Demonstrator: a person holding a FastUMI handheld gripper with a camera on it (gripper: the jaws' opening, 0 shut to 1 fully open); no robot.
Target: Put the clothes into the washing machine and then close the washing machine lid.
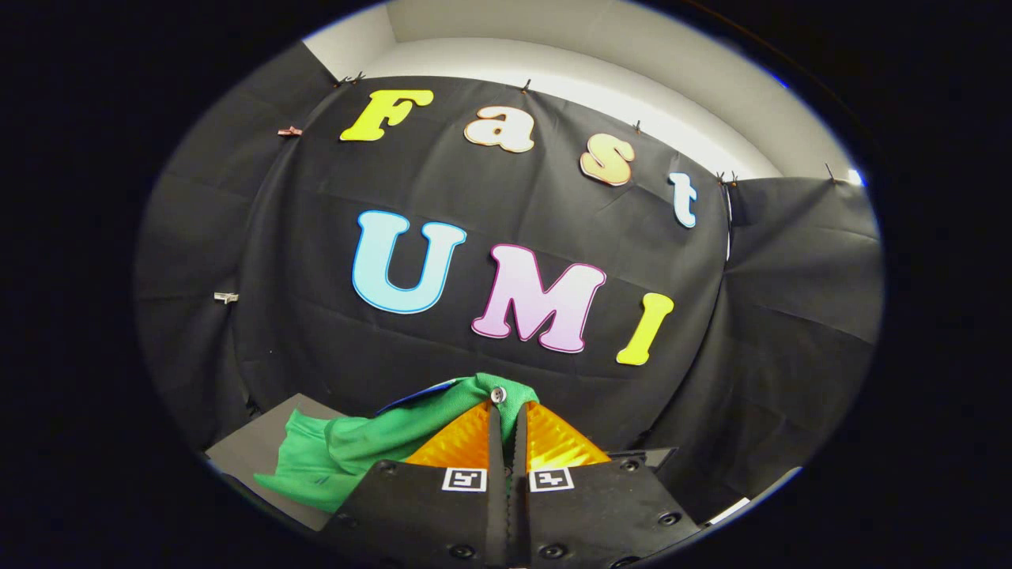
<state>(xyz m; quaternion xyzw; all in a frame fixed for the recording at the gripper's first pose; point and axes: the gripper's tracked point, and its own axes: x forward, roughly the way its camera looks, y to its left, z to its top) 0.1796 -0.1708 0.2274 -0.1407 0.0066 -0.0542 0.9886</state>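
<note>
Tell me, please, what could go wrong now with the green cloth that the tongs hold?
1. The tongs pinch the green cloth only at one edge, near a small button. It may slip out while being carried.
2. Most of the cloth hangs loose to the left, over a grey surface. It may drag or catch there.
3. No washing machine is seen ahead, only the booth wall, so aiming the drop is uncertain.

Gripper (506, 411) clamped on a green garment (348, 454), held up before the black cloth wall (490, 205).

At bottom centre the two fingers meet with almost no gap, pinching a fold that carries a small round button (498, 393). The remaining cloth trails down to the lower left over a grey flat surface (257, 446). A pale wall (601, 59) shows at the top.
</note>
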